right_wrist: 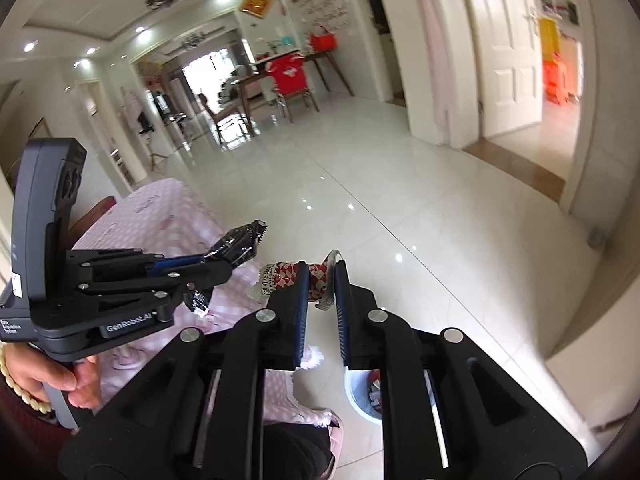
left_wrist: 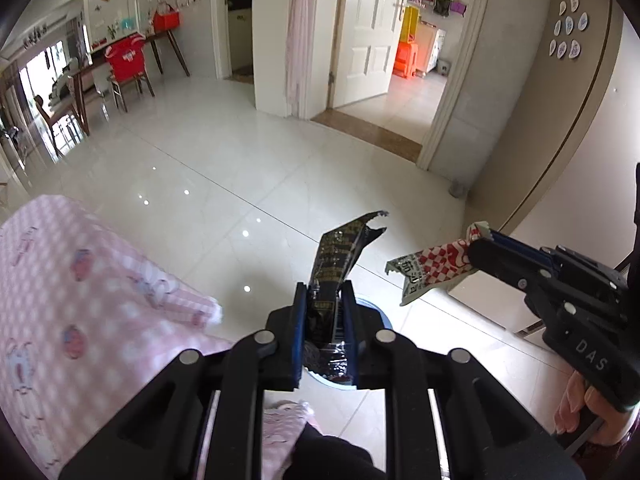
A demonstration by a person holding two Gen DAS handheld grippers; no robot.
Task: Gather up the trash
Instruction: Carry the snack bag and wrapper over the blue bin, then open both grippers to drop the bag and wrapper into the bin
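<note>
My left gripper [left_wrist: 325,292] is shut on a black snack wrapper [left_wrist: 340,256] that sticks up from its jaws. It also shows in the right wrist view [right_wrist: 236,246], held by the left gripper [right_wrist: 224,268]. My right gripper [right_wrist: 321,276] is shut on a red-and-white checked wrapper [right_wrist: 280,274]. In the left wrist view that wrapper [left_wrist: 432,268] hangs from the right gripper [left_wrist: 478,246] at the right. A white trash bin [right_wrist: 360,396] with scraps in it stands on the floor below both grippers; its rim [left_wrist: 380,312] shows behind the left fingers.
A table with a pink checked cloth [left_wrist: 80,300] is at the left. The glossy white tile floor [left_wrist: 240,168] stretches ahead. A white door [left_wrist: 368,32] stands open to a side room. A dining table and chair with a red cover [left_wrist: 126,60] are far off.
</note>
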